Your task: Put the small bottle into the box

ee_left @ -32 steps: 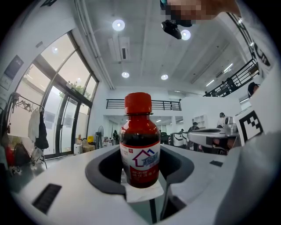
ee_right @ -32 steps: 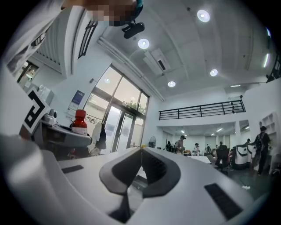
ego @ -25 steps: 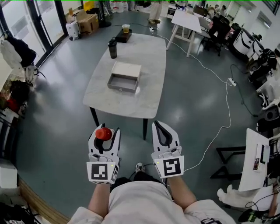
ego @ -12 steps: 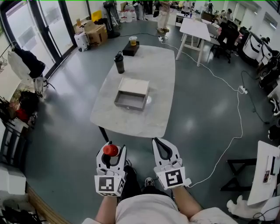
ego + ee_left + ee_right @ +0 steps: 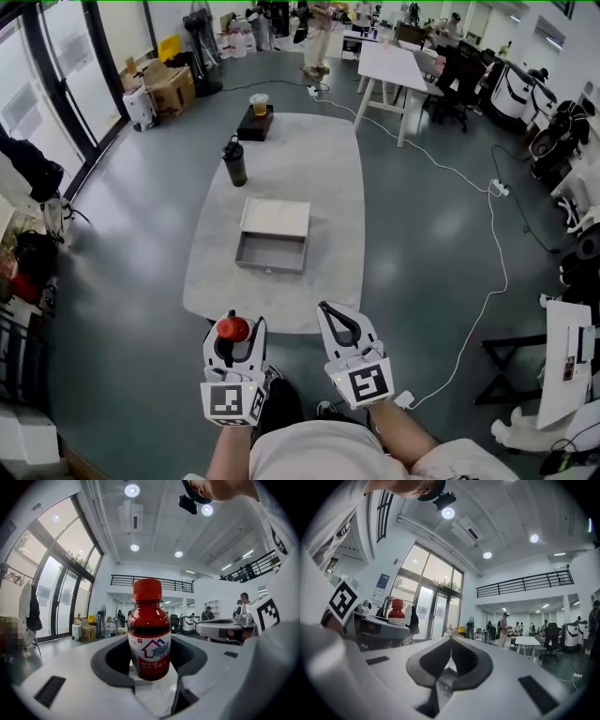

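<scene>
My left gripper [image 5: 233, 330] is shut on a small brown bottle [image 5: 149, 636] with a red cap [image 5: 232, 328] and a white-and-red label. It stands upright between the jaws. My right gripper [image 5: 337, 322] is shut with nothing in it, its jaws touching at the tips [image 5: 451, 644]. Both grippers hang close to my body, short of the near edge of the grey table [image 5: 328, 197]. The open grey box [image 5: 272, 239] lies in the middle of that table, well ahead of both grippers.
A black flask [image 5: 234, 161] stands on the table's left side. A dark block with a cup of drink [image 5: 258, 105] sits at the far end. A white cable [image 5: 487, 272] runs over the floor to the right. White desks and chairs stand at the back right.
The table with the box has come nearer to me and now sits just ahead of the grippers. The left gripper keeps hold of the bottle; both stay shut.
</scene>
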`<state>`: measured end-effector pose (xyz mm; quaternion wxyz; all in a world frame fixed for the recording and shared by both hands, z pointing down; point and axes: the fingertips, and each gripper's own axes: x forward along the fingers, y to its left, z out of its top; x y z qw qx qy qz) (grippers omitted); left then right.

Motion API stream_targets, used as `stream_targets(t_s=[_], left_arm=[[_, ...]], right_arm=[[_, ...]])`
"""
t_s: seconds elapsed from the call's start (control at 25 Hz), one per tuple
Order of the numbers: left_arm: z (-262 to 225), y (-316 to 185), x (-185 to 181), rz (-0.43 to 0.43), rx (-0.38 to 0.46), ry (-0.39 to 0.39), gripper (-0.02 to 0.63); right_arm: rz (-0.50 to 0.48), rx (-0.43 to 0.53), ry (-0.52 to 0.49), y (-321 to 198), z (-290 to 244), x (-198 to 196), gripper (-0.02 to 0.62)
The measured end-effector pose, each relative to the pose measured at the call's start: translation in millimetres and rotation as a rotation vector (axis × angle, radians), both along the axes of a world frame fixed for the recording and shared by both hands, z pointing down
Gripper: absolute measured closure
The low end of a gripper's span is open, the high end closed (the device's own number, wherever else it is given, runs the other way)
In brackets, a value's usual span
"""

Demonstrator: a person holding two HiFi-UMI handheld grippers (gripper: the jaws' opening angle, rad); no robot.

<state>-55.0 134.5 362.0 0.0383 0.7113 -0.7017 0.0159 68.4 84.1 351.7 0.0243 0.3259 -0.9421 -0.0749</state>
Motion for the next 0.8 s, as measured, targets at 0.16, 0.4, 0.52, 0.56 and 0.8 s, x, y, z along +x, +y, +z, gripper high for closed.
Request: stream_targets(t_s=[0.16,0.4,0.52,0.56,0.8], left_arm=[[-2,-31,-41,0.034,-0.01,0.013,0.376],[-3,-62,-87,0.09,-0.013,0.012,0.376],[3,-78,-99,0.121,-0.035,0.013,0.376],[5,-82,-101,0.131,-0.04,0.018,0.376],[29,-118,-105,0.168,-0.085,0.032,0.376]], right_arm=[[0.017,-0.013,0.003,-25,-7,-43,0.569],[0.04,-0.02,-0.001,-48,-13,-91,0.569],[0.058,-0.047,-0.018,-60,-11,-106,0.569],[0.064,-0.055,-0.021,-63,-9,-108,0.569],[0.12,-0.111,0.009,-96,16,-103,0.569]])
